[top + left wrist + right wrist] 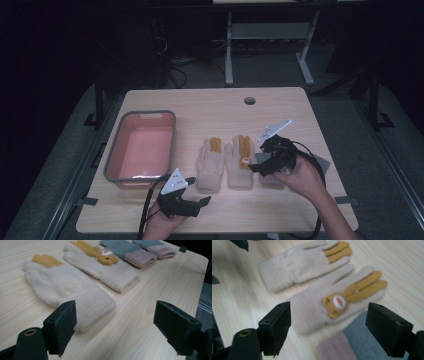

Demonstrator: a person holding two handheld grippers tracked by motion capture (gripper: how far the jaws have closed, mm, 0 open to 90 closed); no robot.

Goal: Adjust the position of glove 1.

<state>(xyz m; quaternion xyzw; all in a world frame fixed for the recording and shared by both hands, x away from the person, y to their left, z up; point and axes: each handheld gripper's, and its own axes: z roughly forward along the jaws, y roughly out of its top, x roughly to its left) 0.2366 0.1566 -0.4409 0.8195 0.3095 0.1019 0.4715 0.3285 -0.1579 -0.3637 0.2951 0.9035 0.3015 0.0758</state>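
Observation:
Two cream gloves with orange fingers lie side by side at the table's middle. The plain one (pixel 210 165) (pixel 62 287) (pixel 299 262) is on the left. The one with a bear face (pixel 239 167) (pixel 100 265) (pixel 329 302) is on the right. Beside it lie grey gloves with pink cuffs (pixel 125 250) (pixel 364 340). My right gripper (pixel 256 167) (pixel 332 321) hovers open over the bear glove and the grey gloves. Near the front edge, my left gripper (pixel 198 204) (pixel 120 317) is open and low, with the plain glove's cuff just ahead of its left jaw.
A salmon tub with a grey rim (pixel 145 114) stands empty at the table's left. A cable hole (pixel 249 100) sits near the far edge. Bare wood (pixel 280 112) stretches behind the gloves. Desk legs and cables stand on the dark floor beyond.

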